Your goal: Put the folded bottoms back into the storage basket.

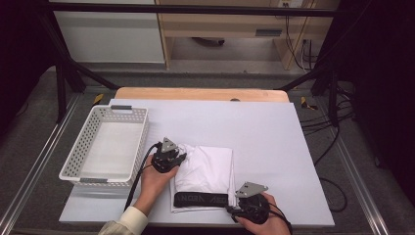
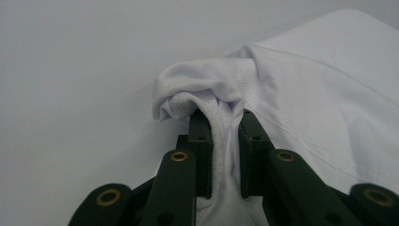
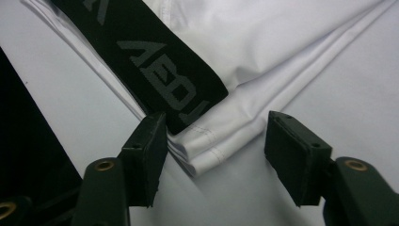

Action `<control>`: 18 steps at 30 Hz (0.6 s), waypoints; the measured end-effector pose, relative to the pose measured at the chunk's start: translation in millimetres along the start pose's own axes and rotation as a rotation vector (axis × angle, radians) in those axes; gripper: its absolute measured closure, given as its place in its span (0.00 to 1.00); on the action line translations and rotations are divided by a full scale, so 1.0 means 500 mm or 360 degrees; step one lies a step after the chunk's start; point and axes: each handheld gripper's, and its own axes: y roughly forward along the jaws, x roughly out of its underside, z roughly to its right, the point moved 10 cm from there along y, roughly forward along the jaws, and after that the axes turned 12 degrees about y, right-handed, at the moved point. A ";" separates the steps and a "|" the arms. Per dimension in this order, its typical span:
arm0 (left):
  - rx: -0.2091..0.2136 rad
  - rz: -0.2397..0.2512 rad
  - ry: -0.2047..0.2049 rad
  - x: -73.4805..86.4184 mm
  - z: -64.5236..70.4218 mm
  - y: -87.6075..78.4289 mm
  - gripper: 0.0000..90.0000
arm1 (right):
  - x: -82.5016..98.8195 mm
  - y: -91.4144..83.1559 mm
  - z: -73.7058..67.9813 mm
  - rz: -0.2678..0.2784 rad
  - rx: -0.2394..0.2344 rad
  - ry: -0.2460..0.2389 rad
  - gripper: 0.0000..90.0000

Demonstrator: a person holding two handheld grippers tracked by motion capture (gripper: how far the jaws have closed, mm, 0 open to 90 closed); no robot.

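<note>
Right now the folded white fabric garment with a black elastic waistband [image 1: 204,171] lies on the pale grey desk [image 1: 264,132], just right of the white perforated plastic basket [image 1: 105,147] and apart from it. The left tool [image 1: 180,158] is clamped on a bunched corner of the cloth at the garment's far left edge, while the right tool [image 3: 214,146] has its jaws apart, straddling the near corner beside the waistband [image 3: 160,70] without pressing on it. The main risk, as I judge it, is uneven lifting: with one corner gripped and the other free, the fold could slide open and the layers spill apart. The right jaws might also catch only the top layer, or pinch the desk cover. The left bite looks small, so the slick fabric could slip out. Around the desk run a black frame [image 1: 195,9], grey carpet, trailing cables [image 1: 328,127] and a wooden cabinet behind.
</note>
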 end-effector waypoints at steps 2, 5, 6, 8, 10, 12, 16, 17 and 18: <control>-0.0013 0.0008 0.0002 -0.002 -0.001 -0.004 0.88 | 0.000 0.000 -0.006 0.0014 -0.0017 -0.0007 0.55; -0.0029 0.0052 -0.0008 -0.012 -0.003 -0.017 0.89 | 0.000 -0.001 -0.014 0.0028 -0.0044 -0.0024 0.65; -0.0035 0.0070 -0.0011 -0.016 -0.003 -0.022 0.89 | 0.000 -0.001 -0.016 0.0026 -0.0054 -0.0027 0.68; -0.0044 0.0086 0.0014 -0.023 0.000 -0.029 0.89 | -0.001 0.000 -0.019 0.0022 -0.0057 -0.0032 0.74; -0.0057 0.0097 0.0032 -0.029 0.002 -0.035 0.89 | -0.002 0.000 -0.021 0.0024 -0.0063 -0.0033 0.79; -0.0059 0.0115 0.0019 -0.034 0.001 -0.040 0.89 | -0.003 0.001 -0.023 0.0024 -0.0060 -0.0036 0.84; -0.0083 0.0118 0.0002 -0.035 -0.006 -0.044 0.88 | -0.003 0.001 -0.026 0.0029 -0.0067 -0.0040 0.89; -0.0092 0.0111 -0.0003 -0.033 -0.009 -0.045 0.88 | -0.003 0.002 -0.026 0.0031 -0.0069 -0.0036 0.90; -0.0099 0.0103 -0.0010 -0.031 -0.012 -0.044 0.88 | -0.003 0.001 -0.026 0.0031 -0.0068 -0.0041 0.91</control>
